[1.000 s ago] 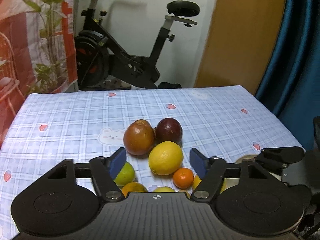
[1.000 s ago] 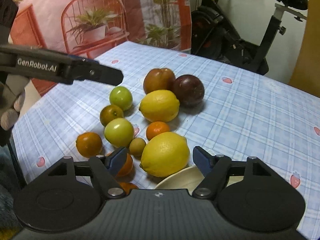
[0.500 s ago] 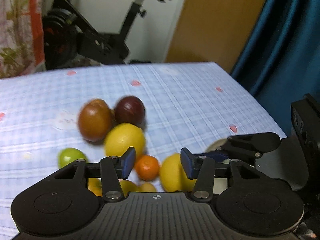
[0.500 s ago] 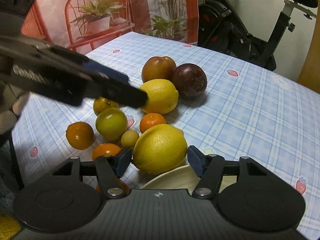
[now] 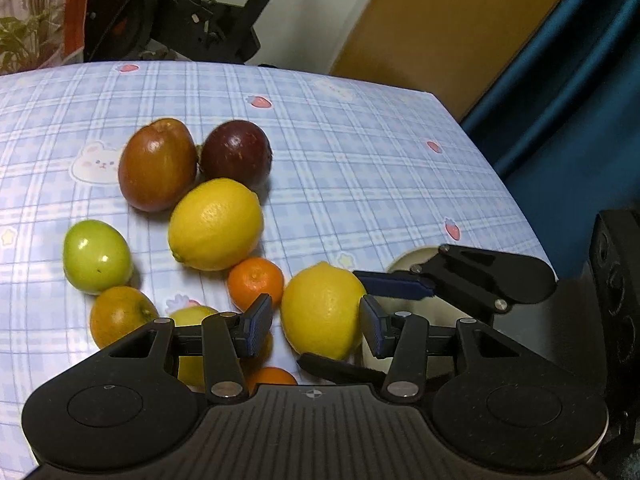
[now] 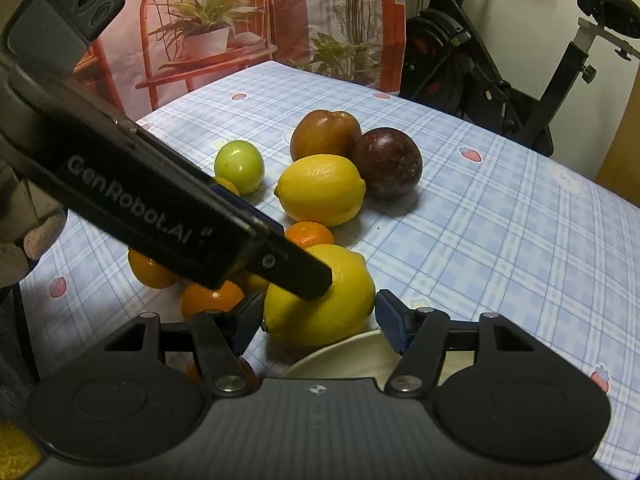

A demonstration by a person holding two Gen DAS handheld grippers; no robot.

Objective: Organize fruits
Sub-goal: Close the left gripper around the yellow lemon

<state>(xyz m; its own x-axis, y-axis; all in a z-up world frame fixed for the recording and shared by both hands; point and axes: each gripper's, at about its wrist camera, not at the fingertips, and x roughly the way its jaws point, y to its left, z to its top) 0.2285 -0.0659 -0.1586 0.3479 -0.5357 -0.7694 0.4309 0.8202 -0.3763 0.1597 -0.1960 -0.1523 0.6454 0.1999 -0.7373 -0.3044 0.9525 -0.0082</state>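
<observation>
My left hand-held gripper (image 5: pixel 316 322) straddles the near lemon (image 5: pixel 322 310) with its blue pads on either side, a gap showing at the left pad, so it is released rather than clenched. My right hand-held gripper (image 6: pixel 318 322) frames the same lemon (image 6: pixel 320 296) from the other side, likewise spread, with slivers of space at both pads (contact is hard to judge). The lemon sits on the desk (image 5: pixel 380 160) right beside the cream bowl (image 6: pixel 352 356). Beyond it lie a small orange (image 5: pixel 256 282), a second lemon (image 5: pixel 216 224), a green fruit (image 5: pixel 96 256), a brown fruit (image 5: pixel 158 164) and a dark purple fruit (image 5: pixel 236 154).
</observation>
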